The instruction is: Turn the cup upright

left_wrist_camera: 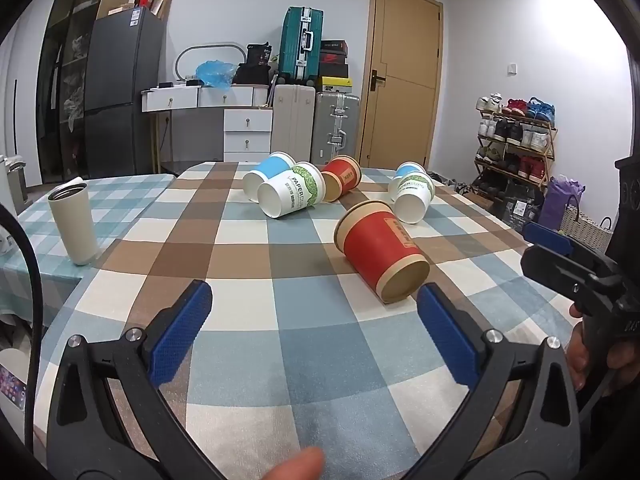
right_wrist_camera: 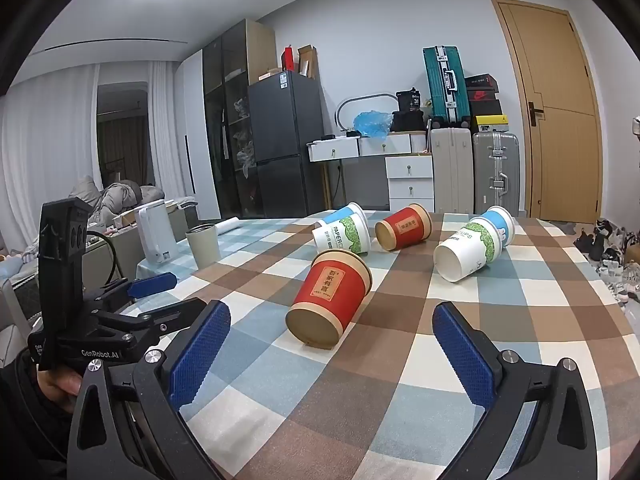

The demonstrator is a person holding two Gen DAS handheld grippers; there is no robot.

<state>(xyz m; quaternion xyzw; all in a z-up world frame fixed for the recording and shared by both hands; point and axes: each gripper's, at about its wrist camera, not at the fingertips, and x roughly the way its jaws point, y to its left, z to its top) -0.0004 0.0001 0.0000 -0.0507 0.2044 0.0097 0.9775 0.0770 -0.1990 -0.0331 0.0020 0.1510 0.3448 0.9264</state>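
Observation:
Several paper cups lie on their sides on the checked tablecloth (left_wrist_camera: 248,320). The nearest is a red cup (left_wrist_camera: 380,250), its base toward me; it also shows in the right wrist view (right_wrist_camera: 330,298). Behind lie a green-and-white cup (left_wrist_camera: 292,196) nested with a blue one (left_wrist_camera: 266,174), a second red cup (left_wrist_camera: 342,178), and another green-and-white and blue pair (left_wrist_camera: 412,196). My left gripper (left_wrist_camera: 314,332) is open and empty, just short of the near red cup. My right gripper (right_wrist_camera: 330,356) is open and empty, also just short of that cup.
A beige tumbler (left_wrist_camera: 74,224) stands upright at the table's left. A white kettle (right_wrist_camera: 156,234) stands beyond it. The right gripper's body shows at the right edge of the left wrist view (left_wrist_camera: 576,264). Suitcases, drawers, a fridge and a shoe rack stand behind the table.

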